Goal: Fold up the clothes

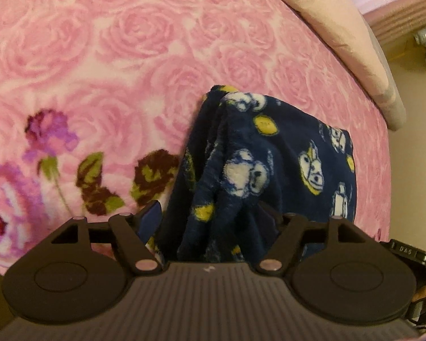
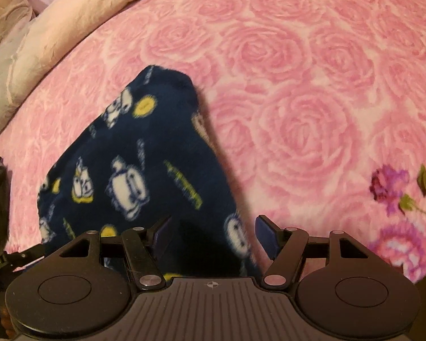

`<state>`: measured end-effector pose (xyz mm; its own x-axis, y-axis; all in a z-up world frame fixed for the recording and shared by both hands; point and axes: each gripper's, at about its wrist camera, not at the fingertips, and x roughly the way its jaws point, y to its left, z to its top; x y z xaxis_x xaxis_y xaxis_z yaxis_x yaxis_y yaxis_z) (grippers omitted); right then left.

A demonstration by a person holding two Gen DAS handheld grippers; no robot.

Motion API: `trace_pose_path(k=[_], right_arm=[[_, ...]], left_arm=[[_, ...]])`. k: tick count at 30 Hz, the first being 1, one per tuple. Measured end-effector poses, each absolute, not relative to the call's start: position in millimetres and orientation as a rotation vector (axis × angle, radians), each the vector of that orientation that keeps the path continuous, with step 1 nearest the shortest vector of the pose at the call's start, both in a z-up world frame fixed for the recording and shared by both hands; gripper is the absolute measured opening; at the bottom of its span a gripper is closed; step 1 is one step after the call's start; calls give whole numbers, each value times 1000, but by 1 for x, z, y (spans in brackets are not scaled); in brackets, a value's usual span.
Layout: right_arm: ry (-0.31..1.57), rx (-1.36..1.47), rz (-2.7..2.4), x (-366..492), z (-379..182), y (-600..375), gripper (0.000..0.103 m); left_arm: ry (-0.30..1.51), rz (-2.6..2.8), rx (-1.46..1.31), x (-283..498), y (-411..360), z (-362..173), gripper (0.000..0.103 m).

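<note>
A navy fleece garment (image 1: 269, 153) with white cartoon figures and yellow dots lies bunched on the pink rose blanket (image 1: 127, 42). My left gripper (image 1: 210, 221) has its jaws wide apart, and a fold of the garment hangs between them. In the right wrist view the same garment (image 2: 133, 170) stretches from the upper middle down to my right gripper (image 2: 213, 236). That gripper's jaws also stand apart with the cloth's near edge between them. I cannot tell whether either gripper pinches the cloth.
A beige pillow or quilt edge (image 1: 349, 28) runs along the blanket's far side and also shows in the right wrist view (image 2: 71, 25). Purple and dark flower prints (image 1: 51, 136) mark the blanket. The bed edge and floor (image 1: 411, 170) lie to the right.
</note>
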<state>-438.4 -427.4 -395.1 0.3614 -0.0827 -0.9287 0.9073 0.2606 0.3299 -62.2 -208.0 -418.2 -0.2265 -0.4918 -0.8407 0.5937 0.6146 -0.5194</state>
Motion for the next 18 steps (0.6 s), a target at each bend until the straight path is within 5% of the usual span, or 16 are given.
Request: trace_pose_path(k=[7, 10, 18], right_arm=[[934, 1056, -667, -443, -415, -458, 68], [912, 1043, -618, -444, -422, -468, 100], [831, 1099, -524, -445, -452, -483, 101]], left_arm=[[1528, -1051, -36, -57, -208, -444, 72], [1547, -1062, -85, -54, -208, -456, 75], [1596, -1090, -223, -44, -210, -489, 79]])
